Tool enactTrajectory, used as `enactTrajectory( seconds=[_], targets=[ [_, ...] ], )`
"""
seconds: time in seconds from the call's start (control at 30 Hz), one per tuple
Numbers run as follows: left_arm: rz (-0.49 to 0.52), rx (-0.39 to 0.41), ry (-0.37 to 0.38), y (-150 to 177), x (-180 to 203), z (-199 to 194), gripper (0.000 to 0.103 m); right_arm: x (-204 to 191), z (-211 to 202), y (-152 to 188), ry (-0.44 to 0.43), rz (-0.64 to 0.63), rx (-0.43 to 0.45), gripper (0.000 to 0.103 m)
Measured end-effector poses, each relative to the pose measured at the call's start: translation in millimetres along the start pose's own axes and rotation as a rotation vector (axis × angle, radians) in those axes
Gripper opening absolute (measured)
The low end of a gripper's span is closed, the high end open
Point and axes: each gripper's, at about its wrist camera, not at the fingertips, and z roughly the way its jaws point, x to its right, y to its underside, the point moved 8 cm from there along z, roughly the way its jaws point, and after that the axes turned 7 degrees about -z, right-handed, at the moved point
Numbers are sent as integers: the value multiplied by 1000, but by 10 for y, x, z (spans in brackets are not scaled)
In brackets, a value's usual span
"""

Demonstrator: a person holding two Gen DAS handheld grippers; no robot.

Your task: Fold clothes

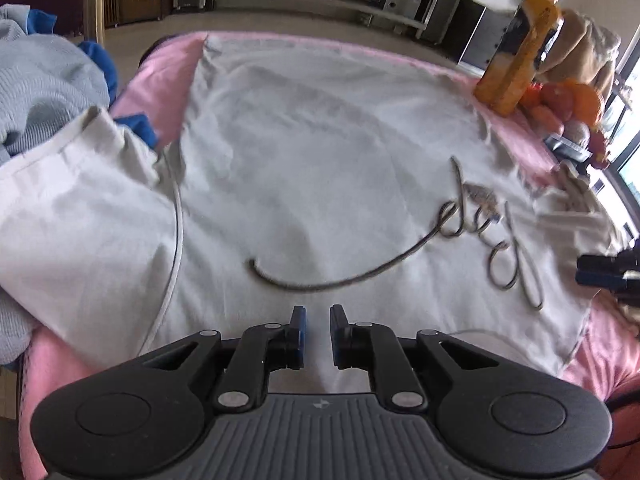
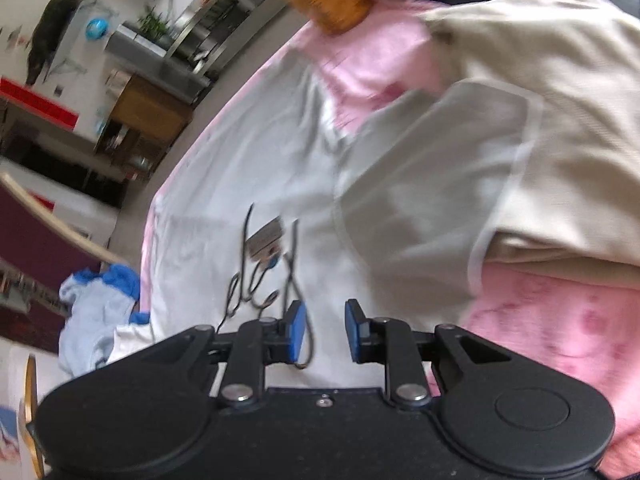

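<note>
The white shirt [image 1: 320, 152] lies spread flat on the pink-covered table [image 1: 160, 80], both the left hand-held gripper [image 1: 318, 316] and the right hand-held gripper [image 2: 325, 312] apart and empty, so a shallow pinch could catch the pink cover too.

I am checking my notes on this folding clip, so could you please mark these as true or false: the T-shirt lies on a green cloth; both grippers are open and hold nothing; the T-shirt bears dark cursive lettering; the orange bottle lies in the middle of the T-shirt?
1. The white T-shirt lies on a green cloth. False: the cloth under it is pink.
2. The left gripper and right gripper are open and hold nothing. True.
3. The T-shirt bears dark cursive lettering. True.
4. The orange bottle lies in the middle of the T-shirt. False: it stands at the far right corner, upright.
</note>
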Motion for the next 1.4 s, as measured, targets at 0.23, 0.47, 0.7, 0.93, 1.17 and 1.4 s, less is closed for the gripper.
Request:
enactTrajectory(
  seconds=[0.23,0.47,0.7,0.93,1.17,1.4],
  targets=[
    [6,-29,-31,89,-32,-45,14,48,229,105,76,-34,-94,20],
    [8,17,-40,95,-60,-287,15,229,-87,217,48,33,-78,25],
    [-126,69,12,-102,-189,-384,21,372,-562,-98,-128,212,133,36],
    [-75,7,-51,-136,-94,-158,21,737,-940,-441,39,282,299,40],
    [16,-36,-62,-107,92,13,24,1092,-882,-594,226,293,313,32],
    [36,-40,-66,-35,77,68,27,1303,-661,-765,296,280,245,28]
  ],
)
